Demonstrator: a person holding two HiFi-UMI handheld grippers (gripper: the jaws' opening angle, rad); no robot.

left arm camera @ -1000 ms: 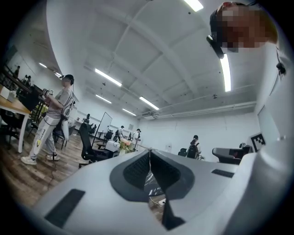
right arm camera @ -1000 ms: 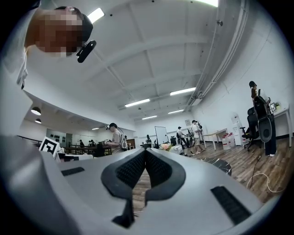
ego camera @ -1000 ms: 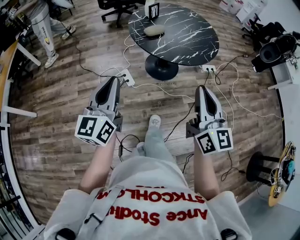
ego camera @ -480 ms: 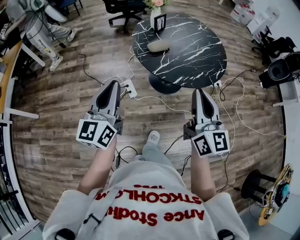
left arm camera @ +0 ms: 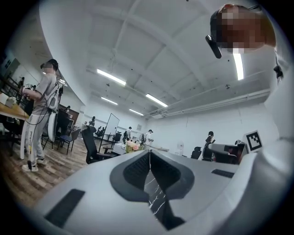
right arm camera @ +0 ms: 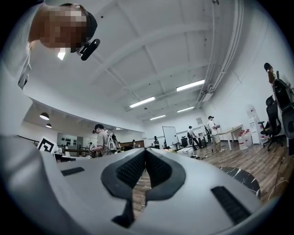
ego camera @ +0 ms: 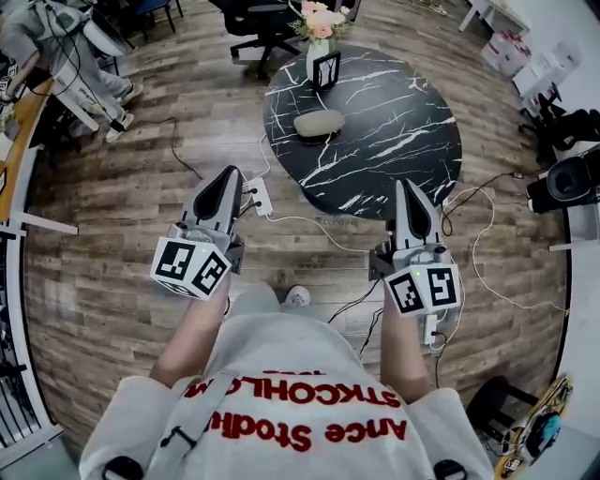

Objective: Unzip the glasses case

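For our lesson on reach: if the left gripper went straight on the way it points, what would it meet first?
Probably the near edge of the round black marble table; height is unclear, so the left gripper might pass over the top.

Black marble table (ego camera: 403,131); grey glasses case (ego camera: 319,123), flower vase (ego camera: 315,39), marker card (ego camera: 327,71)

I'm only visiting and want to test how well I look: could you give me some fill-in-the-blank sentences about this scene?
The glasses case lies on the round black ___ veined with white.
The left tool and the right tool both have their jaws ___, with nothing between them.
Beyond the case, on the far side from the person, stands a white vase holding pink ___.
Missing words: table; shut; flowers.
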